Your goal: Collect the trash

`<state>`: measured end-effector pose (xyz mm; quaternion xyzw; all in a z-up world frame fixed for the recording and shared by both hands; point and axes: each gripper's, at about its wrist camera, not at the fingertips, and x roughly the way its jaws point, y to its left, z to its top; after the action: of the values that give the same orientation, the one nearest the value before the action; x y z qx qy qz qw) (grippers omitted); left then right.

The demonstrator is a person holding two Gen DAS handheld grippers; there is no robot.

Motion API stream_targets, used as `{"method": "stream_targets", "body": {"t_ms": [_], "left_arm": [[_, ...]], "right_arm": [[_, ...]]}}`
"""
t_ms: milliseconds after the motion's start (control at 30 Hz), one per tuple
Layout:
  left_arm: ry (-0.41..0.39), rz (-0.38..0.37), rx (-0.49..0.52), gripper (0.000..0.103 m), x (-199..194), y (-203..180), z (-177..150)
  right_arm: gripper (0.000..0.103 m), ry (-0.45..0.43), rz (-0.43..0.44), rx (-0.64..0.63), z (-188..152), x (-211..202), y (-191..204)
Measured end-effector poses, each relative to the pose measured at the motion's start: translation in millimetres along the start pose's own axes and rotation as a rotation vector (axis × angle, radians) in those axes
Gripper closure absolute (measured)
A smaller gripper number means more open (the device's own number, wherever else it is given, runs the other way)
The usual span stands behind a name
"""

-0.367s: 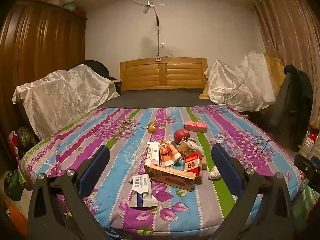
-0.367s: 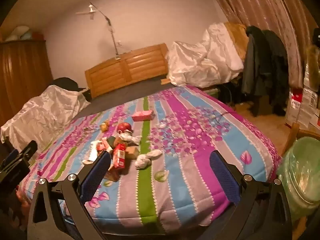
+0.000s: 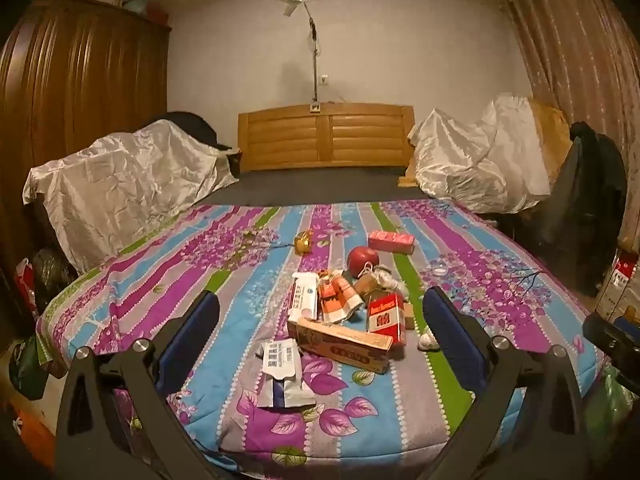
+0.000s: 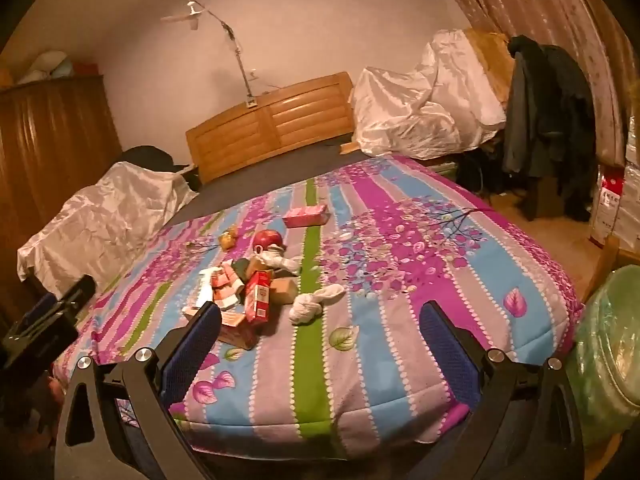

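Note:
A pile of trash lies on the striped floral bedspread [image 3: 160, 280]. It holds a long tan carton [image 3: 344, 340], a red box [image 3: 386, 314], an orange-white wrapper [image 3: 338, 300], a white packet [image 3: 284, 372], a red apple [image 3: 362, 258] and a pink box [image 3: 392, 242]. In the right wrist view the pile [image 4: 256, 280] sits left of a white knotted rag [image 4: 314, 302]. My left gripper [image 3: 320, 336] is open and empty, held before the bed's front edge. My right gripper [image 4: 320, 340] is open and empty over the bed's front right part.
A bin lined with a green bag [image 4: 608, 340] stands right of the bed. Silver-covered furniture [image 3: 128, 184] flanks the bed on both sides. A wooden headboard [image 3: 326, 136] is at the back. Coats [image 4: 548, 92] hang on a chair at right.
Both grippers have shifted only slightly; the pile looks a little nearer in the left wrist view. Nothing was picked up.

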<state>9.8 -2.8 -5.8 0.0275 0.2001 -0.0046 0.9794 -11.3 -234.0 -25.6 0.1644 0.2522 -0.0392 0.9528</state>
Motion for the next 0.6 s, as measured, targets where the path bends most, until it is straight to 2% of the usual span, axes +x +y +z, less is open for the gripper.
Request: {"method": "stream_targets", "body": {"t_ms": [267, 600], "left_arm": [[0.032, 0.026, -0.018, 0.005, 7.3, 4.2, -1.2], [0.065, 0.056, 0.018, 0.005, 15.2, -1.4, -6.0]], "right_arm": [[0.004, -0.008, -0.033, 0.015, -3.7, -4.2, 2.8], [0.004, -0.001, -0.049, -0.014, -6.8, -1.0, 7.4]]}}
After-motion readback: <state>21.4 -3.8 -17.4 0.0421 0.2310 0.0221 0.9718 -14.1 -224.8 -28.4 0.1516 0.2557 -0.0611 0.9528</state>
